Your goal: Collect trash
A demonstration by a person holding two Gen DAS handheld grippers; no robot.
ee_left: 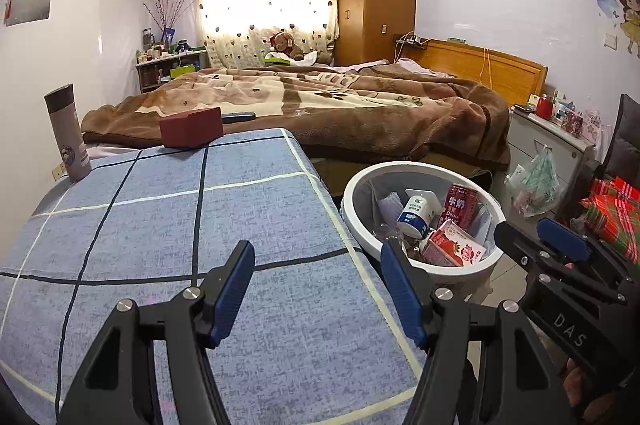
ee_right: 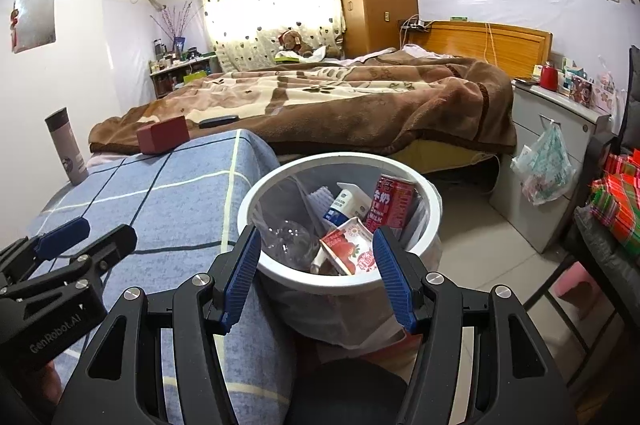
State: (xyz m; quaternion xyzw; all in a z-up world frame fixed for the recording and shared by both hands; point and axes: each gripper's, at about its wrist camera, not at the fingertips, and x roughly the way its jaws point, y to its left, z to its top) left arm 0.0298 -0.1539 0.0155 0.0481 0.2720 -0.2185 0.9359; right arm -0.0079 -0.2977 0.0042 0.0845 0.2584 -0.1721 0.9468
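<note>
A white-rimmed trash bin [ee_left: 349,201] [ee_right: 251,201] stands on the floor by the table's right edge. Inside it lie a red milk can [ee_left: 460,205] [ee_right: 394,201], a white bottle [ee_left: 416,215] [ee_right: 344,205], a strawberry carton [ee_left: 452,245] [ee_right: 348,245] and a crushed clear bottle [ee_right: 286,239]. My left gripper [ee_left: 318,289] [ee_right: 96,237] hangs open over the blue checked tablecloth [ee_left: 160,225], with nothing between its fingers. My right gripper [ee_right: 318,273] [ee_left: 528,231] is open above the bin's near rim, also holding nothing.
On the table's far end stand a grey thermos [ee_left: 68,133] and a dark red box [ee_left: 192,127]. Beyond lies a bed with a brown blanket [ee_left: 320,105]. A grey nightstand [ee_right: 552,153] with a hanging plastic bag [ee_right: 548,165] and a chair with red-green cloth [ee_right: 616,205] stand to the right.
</note>
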